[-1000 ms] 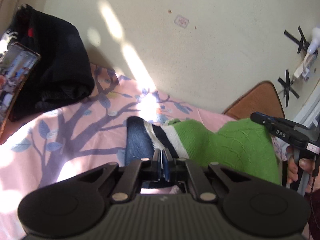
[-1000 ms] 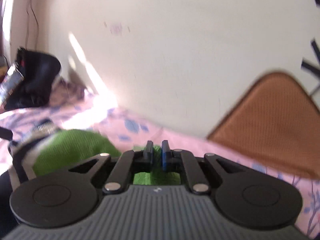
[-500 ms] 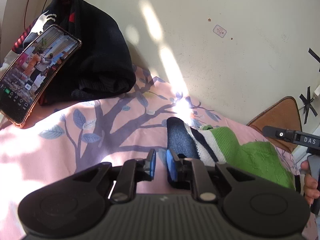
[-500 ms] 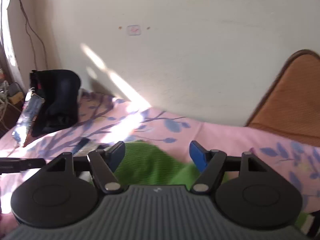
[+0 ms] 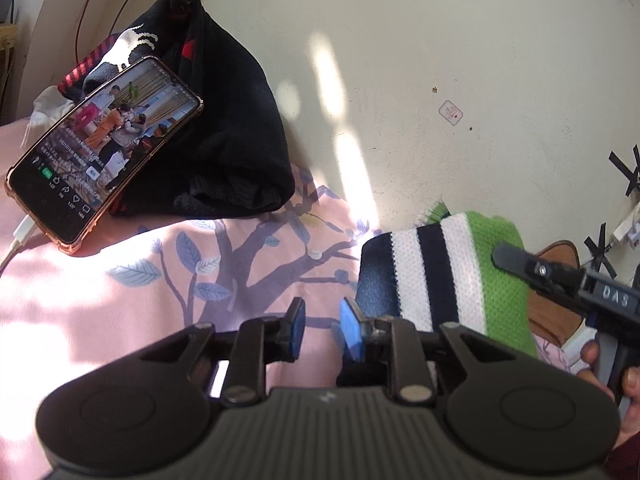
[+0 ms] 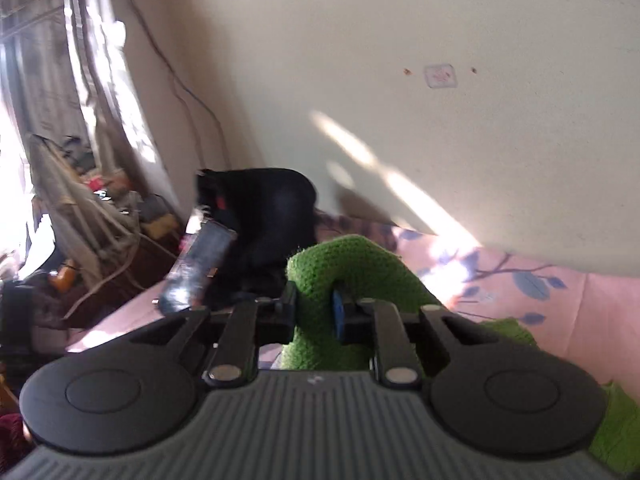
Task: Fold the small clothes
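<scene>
A small green knit sweater with navy and white stripes lies on the pink floral bedsheet. My left gripper is open and empty, just left of the sweater's navy hem. My right gripper is shut on a fold of the green sweater and holds it lifted above the bed. The right gripper's body also shows at the right of the left wrist view.
A black folded garment lies against the wall with a lit phone leaning on it. The cream wall runs close behind. A brown cushion is at the right. Clutter and cables sit beyond the bed's left end.
My left gripper let go of the sweater's hem, opened and drew back to the left. My right gripper opened, then closed on a fold of the green sweater and swung left with it.
</scene>
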### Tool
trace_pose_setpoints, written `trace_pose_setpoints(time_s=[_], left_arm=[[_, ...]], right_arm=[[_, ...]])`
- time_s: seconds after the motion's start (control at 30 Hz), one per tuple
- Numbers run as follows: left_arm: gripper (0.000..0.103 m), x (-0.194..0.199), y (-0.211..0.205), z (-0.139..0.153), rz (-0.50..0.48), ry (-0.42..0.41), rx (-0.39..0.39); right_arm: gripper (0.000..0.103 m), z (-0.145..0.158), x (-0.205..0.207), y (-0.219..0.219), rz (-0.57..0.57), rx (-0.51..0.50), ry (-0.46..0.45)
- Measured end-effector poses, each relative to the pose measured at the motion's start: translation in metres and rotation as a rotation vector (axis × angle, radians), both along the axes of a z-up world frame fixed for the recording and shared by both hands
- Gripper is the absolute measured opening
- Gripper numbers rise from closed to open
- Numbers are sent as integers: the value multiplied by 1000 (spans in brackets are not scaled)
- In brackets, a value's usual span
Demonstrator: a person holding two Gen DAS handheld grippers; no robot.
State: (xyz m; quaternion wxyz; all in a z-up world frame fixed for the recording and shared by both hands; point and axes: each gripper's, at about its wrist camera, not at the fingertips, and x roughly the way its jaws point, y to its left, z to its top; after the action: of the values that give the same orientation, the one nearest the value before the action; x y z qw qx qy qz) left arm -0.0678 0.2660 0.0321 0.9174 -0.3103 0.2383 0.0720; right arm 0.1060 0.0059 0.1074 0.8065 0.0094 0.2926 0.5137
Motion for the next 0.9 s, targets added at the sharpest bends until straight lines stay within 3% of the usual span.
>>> trace_pose_setpoints(time_s=[0.03,0.07,0.13,0.17,0.23,0.3,0.4,0.47,0.57,0.73,0.9], left_arm=[[21,-1,1,0,3,-3,-10],[21,-2,2,1,5,-8,-17],[25,-6,4,3,29,-16,-17],[28,-8,6,3,52,-16,-10],[29,-13,10,6,101,-19,-1],[31,-14,15,6,134,-21,-4],[31,-16,18,7,175,-5,13],[31,-19,19,9,207,-1,37],[33,-22,20,11,235,3,60],[36,-22,20,9,216,10,43],[36,-24,19,11,224,-3,48]], right_arm=[[28,-7,5,0,-43,-80,-20],[43,-17,11,2,-121,-198,-60],[62,-50,26,16,-417,-621,-217],[57,-55,29,18,-495,-703,-245],[53,-37,19,12,-456,-530,-191],[55,-18,-1,25,-364,-387,-193],[68,-1,-40,64,-121,-337,-258],[75,-4,-68,91,40,-386,-322],[75,-26,-89,115,175,-542,-405],[75,-58,-94,119,189,-756,-577],[75,-80,-102,122,176,-859,-798]])
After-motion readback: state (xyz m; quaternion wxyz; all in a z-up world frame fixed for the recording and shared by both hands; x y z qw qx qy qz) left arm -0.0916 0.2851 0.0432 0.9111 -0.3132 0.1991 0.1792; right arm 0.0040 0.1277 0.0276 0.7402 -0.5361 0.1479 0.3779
